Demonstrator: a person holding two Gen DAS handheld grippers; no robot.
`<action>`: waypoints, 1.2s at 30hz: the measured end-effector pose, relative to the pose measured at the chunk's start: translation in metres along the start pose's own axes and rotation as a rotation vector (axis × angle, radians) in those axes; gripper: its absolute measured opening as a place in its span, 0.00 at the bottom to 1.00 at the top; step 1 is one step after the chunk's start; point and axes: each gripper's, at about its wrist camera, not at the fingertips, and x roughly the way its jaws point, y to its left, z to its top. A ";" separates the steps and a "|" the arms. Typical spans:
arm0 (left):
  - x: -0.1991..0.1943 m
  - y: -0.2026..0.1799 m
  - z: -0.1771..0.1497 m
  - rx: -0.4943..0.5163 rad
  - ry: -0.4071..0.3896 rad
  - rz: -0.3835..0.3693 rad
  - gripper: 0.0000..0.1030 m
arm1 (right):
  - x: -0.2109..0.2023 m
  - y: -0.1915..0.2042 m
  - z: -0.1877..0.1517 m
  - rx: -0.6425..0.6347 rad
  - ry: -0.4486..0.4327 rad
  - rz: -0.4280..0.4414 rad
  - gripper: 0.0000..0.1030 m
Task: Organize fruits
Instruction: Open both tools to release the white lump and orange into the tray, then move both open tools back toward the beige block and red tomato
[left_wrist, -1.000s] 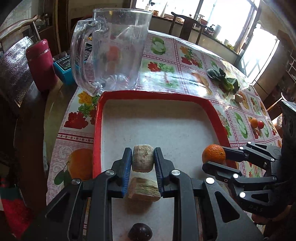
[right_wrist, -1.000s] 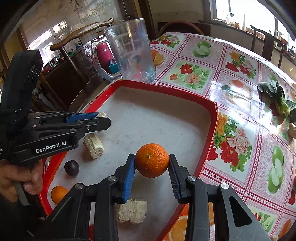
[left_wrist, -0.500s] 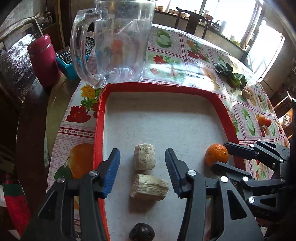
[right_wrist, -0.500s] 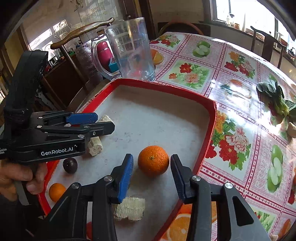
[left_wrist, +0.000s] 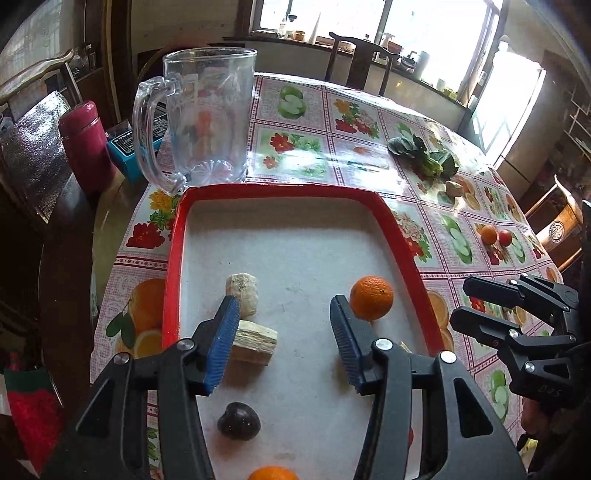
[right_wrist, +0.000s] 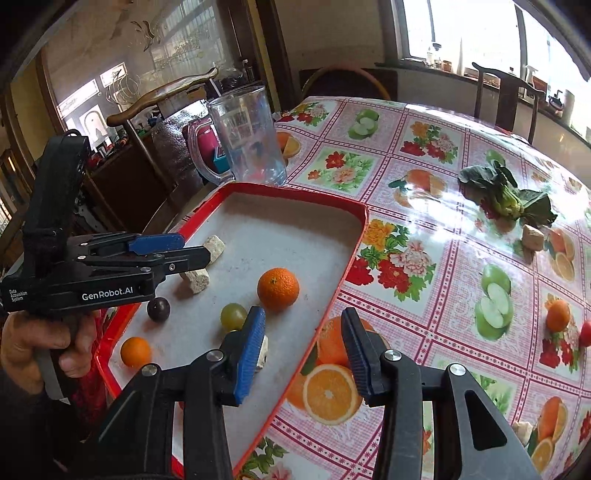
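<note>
Both grippers, left gripper (left_wrist: 282, 339) and right gripper (right_wrist: 303, 350), stand open and empty (orange (right_wrist: 277, 288) placed in tray (right_wrist: 343, 258)); next I fetch the small orange (right_wrist: 558, 315).

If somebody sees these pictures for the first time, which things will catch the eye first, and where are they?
The red tray with its pale floor draws the eye first; a bright orange lies loose near its right wall. Behind the tray's far edge stands a tall clear pitcher on the flowered tablecloth. The left gripper and right gripper both stand open and hold nothing.
</note>
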 end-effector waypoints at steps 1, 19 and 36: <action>-0.002 -0.003 -0.001 0.002 -0.003 -0.004 0.48 | -0.004 -0.003 -0.003 0.006 -0.003 -0.002 0.43; -0.011 -0.071 -0.011 0.086 -0.006 -0.084 0.48 | -0.060 -0.067 -0.048 0.129 -0.050 -0.095 0.43; -0.009 -0.142 -0.017 0.188 0.010 -0.173 0.53 | -0.098 -0.135 -0.095 0.265 -0.071 -0.182 0.43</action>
